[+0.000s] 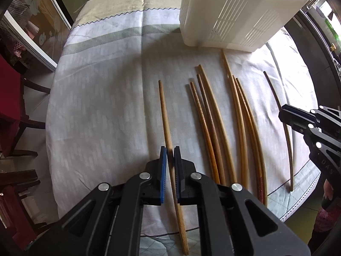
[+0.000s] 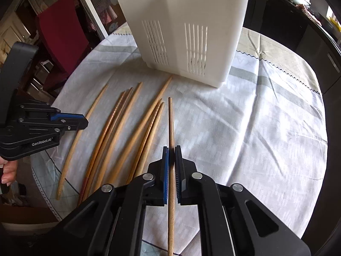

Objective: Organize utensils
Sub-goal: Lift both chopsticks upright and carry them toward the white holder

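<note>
Left hand-held gripper (image 1: 170, 149) is clamping the leftmost chopstick (image 1: 165, 115) mid-shaft, loose chopsticks (image 1: 213, 117) lying on the bench (image 1: 96, 106) between grippers, right hand-held gripper (image 2: 171, 148) is pinching the rightmost chopstick (image 2: 170, 123); light, stiff, slippery, roll-prone.

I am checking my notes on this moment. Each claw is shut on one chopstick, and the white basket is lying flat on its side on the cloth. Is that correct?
Not quite. The white basket stands upright on the cloth, as the right wrist view shows. The rest holds: the left claw is shut on one chopstick and the right claw on another chopstick.
</note>
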Motion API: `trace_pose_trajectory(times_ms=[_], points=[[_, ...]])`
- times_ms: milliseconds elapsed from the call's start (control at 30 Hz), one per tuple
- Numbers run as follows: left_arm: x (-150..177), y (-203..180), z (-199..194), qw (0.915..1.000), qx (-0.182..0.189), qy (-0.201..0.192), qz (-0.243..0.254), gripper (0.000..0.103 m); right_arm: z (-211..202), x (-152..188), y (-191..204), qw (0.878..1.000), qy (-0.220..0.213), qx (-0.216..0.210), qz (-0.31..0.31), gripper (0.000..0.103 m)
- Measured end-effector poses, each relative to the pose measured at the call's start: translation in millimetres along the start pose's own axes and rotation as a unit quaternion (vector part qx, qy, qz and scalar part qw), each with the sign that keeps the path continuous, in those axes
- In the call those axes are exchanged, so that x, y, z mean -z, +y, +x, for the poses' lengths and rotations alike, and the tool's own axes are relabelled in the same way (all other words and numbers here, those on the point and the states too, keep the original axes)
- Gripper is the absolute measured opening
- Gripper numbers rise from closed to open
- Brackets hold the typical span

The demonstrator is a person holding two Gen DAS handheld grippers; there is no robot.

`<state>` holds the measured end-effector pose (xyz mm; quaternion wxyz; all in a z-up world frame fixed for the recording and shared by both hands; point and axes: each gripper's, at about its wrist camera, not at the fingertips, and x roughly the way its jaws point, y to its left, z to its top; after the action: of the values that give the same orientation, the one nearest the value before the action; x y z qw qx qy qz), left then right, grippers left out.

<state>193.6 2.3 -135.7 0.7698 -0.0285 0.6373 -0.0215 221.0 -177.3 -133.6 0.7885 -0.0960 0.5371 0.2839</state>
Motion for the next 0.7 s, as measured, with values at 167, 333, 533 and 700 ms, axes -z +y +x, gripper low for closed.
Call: trace_pose_trajectory(times_ms=[167,333,533,700], points=[[4.5,-1.2,-40.8,0.9985,0.006,-0.054,0.011,0.006,-45.4,7.7,-6.5,0.998,-0.064,-0.022,0.017,0.006],[15.2,-3.5,-77.2,0.9951,0.008,-0.096,0.019,0.006,-77.9,19.9,-6.8,0.993,-0.107,-0.034,0.026,0.006],[31.0,-11.0,-105.4,0.9915,0.008,-0.127,0.028,0.006,-100.7,34.0,-4.4,0.99,-0.129,-0.04,0.027,0.006],[44.8,-15.0,-121.1,0.988,0.01,-0.15,0.037,0.006,-112.2,46.9,-6.1,0.989,-0.139,-0.042,0.023,0.006]])
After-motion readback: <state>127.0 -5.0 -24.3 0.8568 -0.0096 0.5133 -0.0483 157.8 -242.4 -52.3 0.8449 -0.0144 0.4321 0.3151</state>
